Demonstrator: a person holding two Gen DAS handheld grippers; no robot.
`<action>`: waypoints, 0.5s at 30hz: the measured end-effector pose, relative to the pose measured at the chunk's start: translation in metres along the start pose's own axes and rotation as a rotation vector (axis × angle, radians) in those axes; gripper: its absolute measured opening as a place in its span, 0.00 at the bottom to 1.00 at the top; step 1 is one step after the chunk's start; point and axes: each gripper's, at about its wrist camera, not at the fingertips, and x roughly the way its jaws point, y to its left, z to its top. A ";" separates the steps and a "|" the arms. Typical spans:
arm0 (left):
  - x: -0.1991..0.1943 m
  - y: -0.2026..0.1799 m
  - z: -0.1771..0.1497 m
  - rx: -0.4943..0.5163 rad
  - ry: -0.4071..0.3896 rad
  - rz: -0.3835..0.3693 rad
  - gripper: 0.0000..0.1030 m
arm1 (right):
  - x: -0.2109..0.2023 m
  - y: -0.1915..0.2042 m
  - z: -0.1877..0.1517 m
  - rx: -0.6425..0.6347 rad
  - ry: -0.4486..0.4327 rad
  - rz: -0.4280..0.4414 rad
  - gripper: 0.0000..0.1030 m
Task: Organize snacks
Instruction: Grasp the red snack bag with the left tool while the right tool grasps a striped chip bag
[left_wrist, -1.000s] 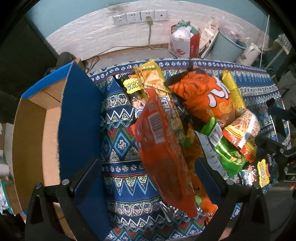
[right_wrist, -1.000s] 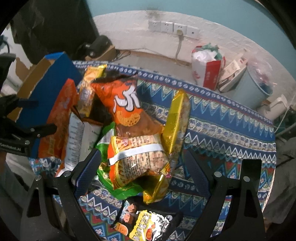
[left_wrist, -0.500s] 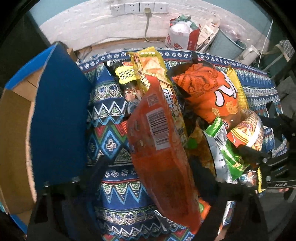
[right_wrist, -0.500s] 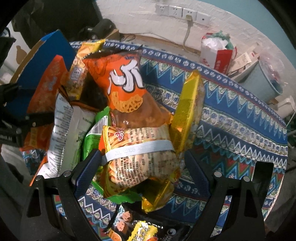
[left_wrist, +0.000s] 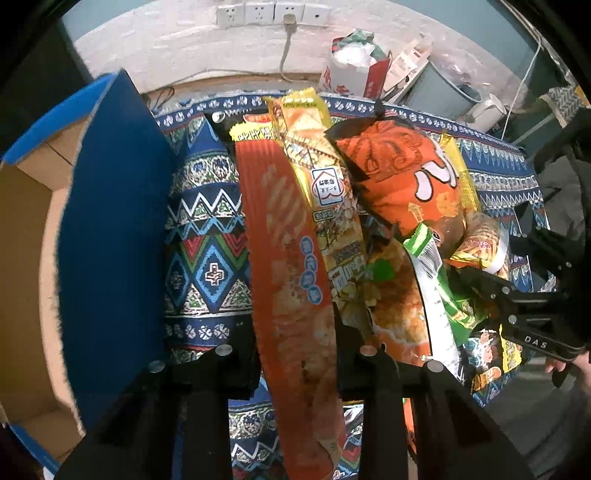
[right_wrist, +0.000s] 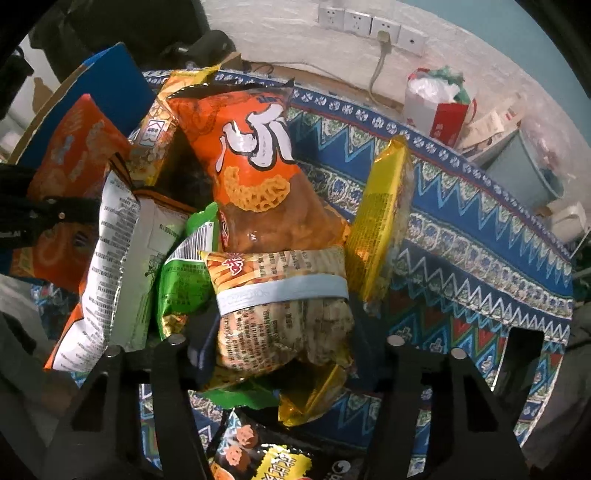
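Observation:
A pile of snack bags lies on the patterned tablecloth (left_wrist: 207, 266). My left gripper (left_wrist: 295, 354) is shut on a long orange-red snack bag (left_wrist: 288, 258), which also shows at the left of the right wrist view (right_wrist: 74, 155). My right gripper (right_wrist: 280, 343) is shut on a tan fries bag with a pale blue band (right_wrist: 280, 295); it also shows in the left wrist view (left_wrist: 480, 240). A big orange puffed-snack bag (right_wrist: 255, 166), a green bag (right_wrist: 177, 280), a yellow bag (right_wrist: 380, 214) and a white-backed bag (right_wrist: 107, 258) lie around it.
An open cardboard box with blue flaps (left_wrist: 110, 221) stands left of the pile. A black and yellow bag (right_wrist: 266, 458) lies near the front edge. Behind the table are wall sockets (left_wrist: 266, 14), a red and white bag (left_wrist: 351, 74) and a grey bin (left_wrist: 443, 88).
Both grippers moved in toward the pile and closed: the left on the orange-red bag, which has turned to show its front, the right on the fries bag.

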 end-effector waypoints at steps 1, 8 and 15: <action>-0.002 -0.001 0.000 0.005 -0.006 0.005 0.29 | -0.003 0.003 -0.002 0.001 -0.002 0.001 0.56; -0.031 -0.004 -0.007 0.033 -0.089 0.043 0.28 | -0.030 0.008 -0.006 0.017 -0.059 -0.025 0.55; -0.063 -0.009 -0.014 0.059 -0.175 0.065 0.28 | -0.070 0.016 -0.005 0.033 -0.145 -0.047 0.55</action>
